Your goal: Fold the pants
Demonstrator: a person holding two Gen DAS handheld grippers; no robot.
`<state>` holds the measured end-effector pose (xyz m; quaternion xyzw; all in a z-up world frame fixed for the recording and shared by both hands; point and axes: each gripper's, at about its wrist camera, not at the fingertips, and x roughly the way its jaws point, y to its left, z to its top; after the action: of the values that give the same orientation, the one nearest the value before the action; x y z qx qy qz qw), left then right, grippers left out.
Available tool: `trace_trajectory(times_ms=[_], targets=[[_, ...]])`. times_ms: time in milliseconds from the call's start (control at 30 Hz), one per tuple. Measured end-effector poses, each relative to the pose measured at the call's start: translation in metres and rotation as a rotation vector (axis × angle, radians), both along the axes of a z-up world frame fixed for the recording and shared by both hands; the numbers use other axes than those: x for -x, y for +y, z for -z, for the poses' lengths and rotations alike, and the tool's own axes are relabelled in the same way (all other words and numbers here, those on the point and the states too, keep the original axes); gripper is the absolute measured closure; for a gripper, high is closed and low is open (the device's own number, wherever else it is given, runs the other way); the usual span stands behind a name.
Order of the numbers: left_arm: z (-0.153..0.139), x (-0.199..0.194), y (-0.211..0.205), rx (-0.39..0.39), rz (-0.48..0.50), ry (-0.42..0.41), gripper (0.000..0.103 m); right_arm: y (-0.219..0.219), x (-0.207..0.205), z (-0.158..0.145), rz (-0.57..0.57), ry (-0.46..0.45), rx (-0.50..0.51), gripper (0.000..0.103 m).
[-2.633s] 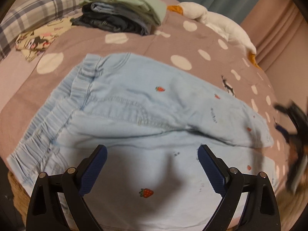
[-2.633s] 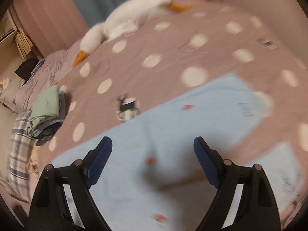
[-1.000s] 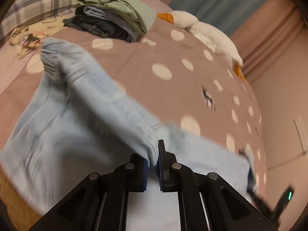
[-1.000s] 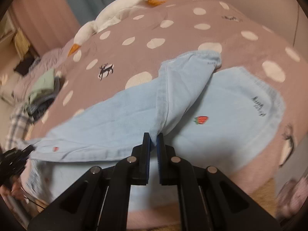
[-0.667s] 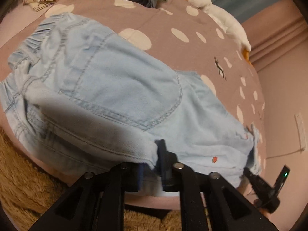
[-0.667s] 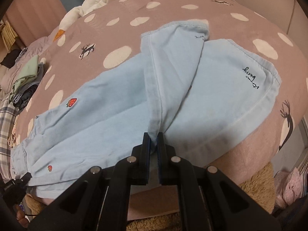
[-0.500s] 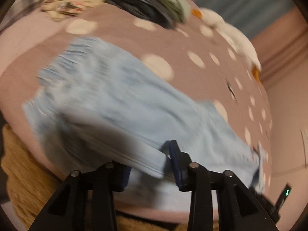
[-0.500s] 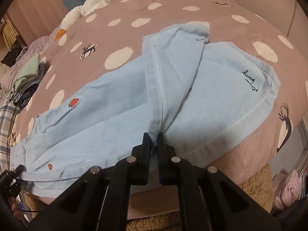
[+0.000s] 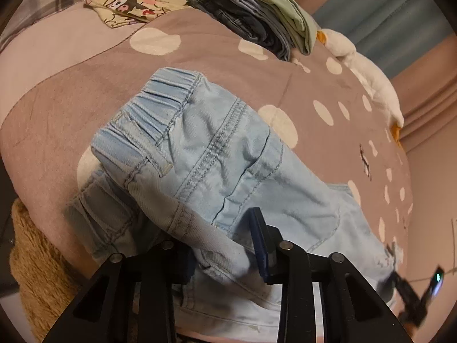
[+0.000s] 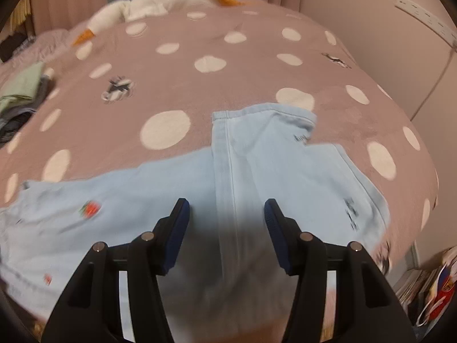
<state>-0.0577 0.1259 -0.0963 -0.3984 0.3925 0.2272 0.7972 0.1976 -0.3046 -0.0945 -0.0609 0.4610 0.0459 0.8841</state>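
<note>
Light blue denim pants (image 9: 217,154) with small strawberry prints lie folded lengthwise on a brown polka-dot bedspread (image 9: 200,43), elastic waistband toward the left. My left gripper (image 9: 222,245) is open, with a fold of the waist end lying loose between its jaws. In the right wrist view the leg end (image 10: 257,154) lies with one leg crossed over the other. My right gripper (image 10: 227,228) is open just above the leg seam, holding nothing. The right gripper also shows in the left wrist view (image 9: 414,294).
A stack of folded clothes (image 9: 262,14) and a cartoon-print cloth (image 9: 128,3) lie at the head end. A white plush goose (image 10: 160,3) lies along the far side. A tan fluffy rug (image 9: 37,271) lies below the near bed edge. Bags (image 10: 428,285) stand by the foot.
Both grippers had pinched the pants and carried one half over the other. Now both have opened and let go, and the pants lie folded on the bed.
</note>
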Motion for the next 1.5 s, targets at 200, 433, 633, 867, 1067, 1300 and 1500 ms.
trace_trajectory(times_ms=[200, 433, 633, 867, 1067, 1300, 1500], targets=[[-0.017, -0.014, 0.001, -0.058, 0.058, -0.006, 0.085, -0.015, -0.053, 0.02, 0.113, 0.103, -0.061, 0.096], [-0.078, -0.004, 0.011, -0.106, 0.09, -0.189, 0.086, -0.058, -0.051, -0.096, 0.11, -0.227, -0.38, 0.098], [-0.024, 0.003, 0.004, -0.024, 0.142, 0.003, 0.086, -0.121, -0.003, -0.059, 0.239, -0.158, -0.477, 0.095], [0.004, 0.004, 0.002, 0.023, 0.125, 0.074, 0.086, -0.151, 0.016, 0.032, 0.374, 0.058, -0.452, 0.083], [0.0, 0.001, 0.001, 0.003, 0.115, 0.074, 0.086, -0.154, 0.013, 0.013, 0.394, 0.011, -0.382, 0.07], [-0.012, 0.014, 0.005, 0.029, 0.11, 0.051, 0.086, -0.174, 0.014, 0.017, 0.405, 0.023, -0.431, 0.098], [0.003, 0.017, 0.006, 0.045, 0.12, 0.124, 0.086, -0.18, 0.03, 0.023, 0.436, 0.039, -0.424, 0.098]])
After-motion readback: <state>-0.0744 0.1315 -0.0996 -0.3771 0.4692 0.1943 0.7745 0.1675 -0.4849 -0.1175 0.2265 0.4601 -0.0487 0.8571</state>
